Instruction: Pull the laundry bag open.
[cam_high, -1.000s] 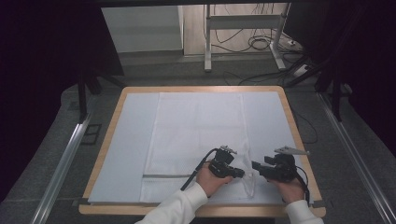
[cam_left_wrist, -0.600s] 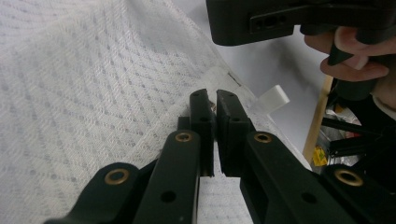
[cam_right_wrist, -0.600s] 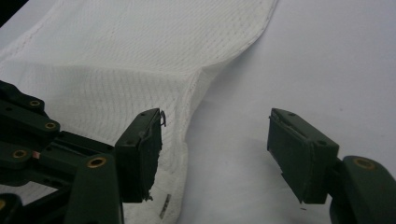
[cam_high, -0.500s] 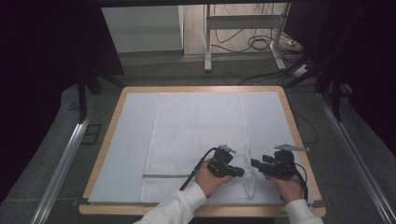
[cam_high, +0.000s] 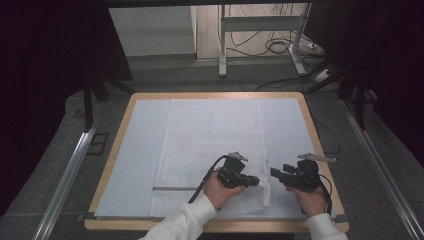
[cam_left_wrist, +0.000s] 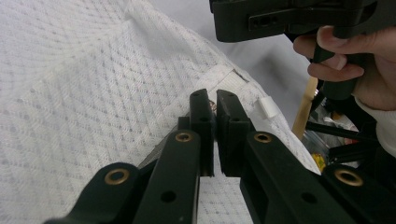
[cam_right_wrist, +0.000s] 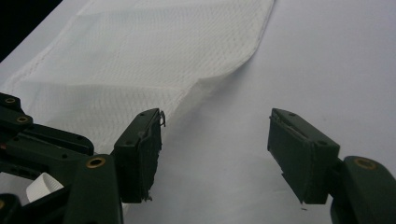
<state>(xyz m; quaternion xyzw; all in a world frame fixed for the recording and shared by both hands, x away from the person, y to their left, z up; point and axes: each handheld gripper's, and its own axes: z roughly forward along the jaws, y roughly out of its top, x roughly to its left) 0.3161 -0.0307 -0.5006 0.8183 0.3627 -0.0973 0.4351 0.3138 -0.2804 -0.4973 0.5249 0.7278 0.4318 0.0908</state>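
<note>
Two close views settle it: left gripper (cam_left_wrist: 215, 100) pinches the white cloth (cam_left_wrist: 93, 93); right gripper (cam_right_wrist: 215, 149) fingers spread.

No readable text, labels, brands or nos. anywhere. The small white tag (cam_left_wrist: 268, 106) sewn at the hem of the white cloth (cam_high: 210, 145) is blank as far as can be told, too small to read.
</note>
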